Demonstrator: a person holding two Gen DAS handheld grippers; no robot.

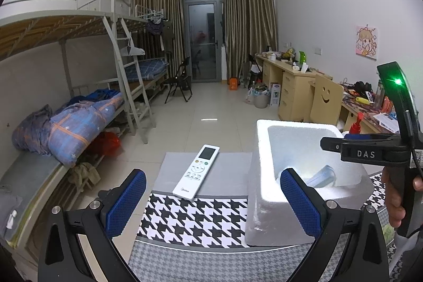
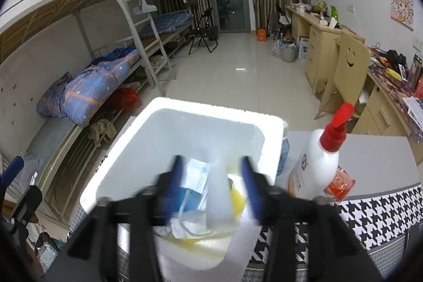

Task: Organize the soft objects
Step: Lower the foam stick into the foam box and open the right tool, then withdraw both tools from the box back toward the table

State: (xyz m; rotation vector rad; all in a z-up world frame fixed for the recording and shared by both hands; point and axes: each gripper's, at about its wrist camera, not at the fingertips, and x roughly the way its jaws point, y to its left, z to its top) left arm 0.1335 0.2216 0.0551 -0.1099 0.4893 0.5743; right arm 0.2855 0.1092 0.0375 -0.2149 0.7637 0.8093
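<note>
Your right gripper [image 2: 211, 192] hangs released over the foam box [image 2: 164, 123], whose floor holds a blue packet [image 2: 193, 192] at 9 o'clock of a yellow item [image 2: 236, 198].

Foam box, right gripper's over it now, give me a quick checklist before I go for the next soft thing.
1. Right gripper jaws apart, pads off the items: ok.
2. Items lie inside the foam box, among them a blue packet: ok.
3. Whitish blurred piece between the jaws fully released: cannot tell.
4. Left gripper open and empty: ok.
5. Remote is hard, leave it on the table: ok.
6. Pump bottle upright beside the box, close to the right gripper: ok, mind it.
</note>
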